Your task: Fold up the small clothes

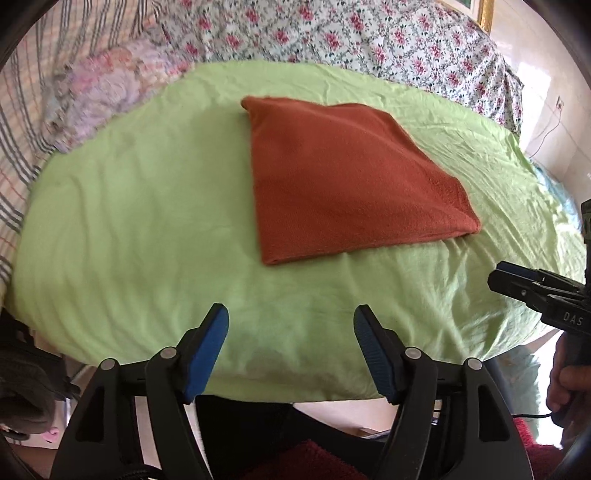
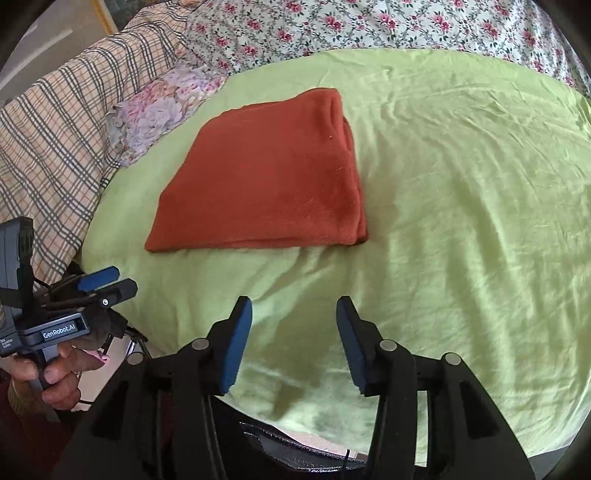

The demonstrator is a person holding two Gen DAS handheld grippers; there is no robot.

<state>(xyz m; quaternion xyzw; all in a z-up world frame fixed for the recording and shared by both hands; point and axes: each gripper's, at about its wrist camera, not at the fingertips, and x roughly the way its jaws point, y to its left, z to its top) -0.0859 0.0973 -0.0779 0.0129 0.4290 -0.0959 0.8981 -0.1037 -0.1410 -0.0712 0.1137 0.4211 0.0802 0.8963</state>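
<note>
A rust-orange cloth (image 1: 343,177) lies folded into a flat, thick rectangle on the light green sheet (image 1: 147,206). It also shows in the right wrist view (image 2: 262,181), with its folded layers along the right edge. My left gripper (image 1: 291,317) is open and empty, held back over the sheet's near edge, short of the cloth. My right gripper (image 2: 294,310) is open and empty, also near the front edge. Each gripper shows in the other's view: the right one (image 1: 517,284) at far right, the left one (image 2: 110,282) at far left.
A floral bedspread (image 1: 332,33) covers the bed behind the green sheet. A checked blanket (image 2: 55,140) and a pale flowered cloth (image 2: 162,107) lie at the left. A dark red rug (image 1: 306,461) is on the floor below.
</note>
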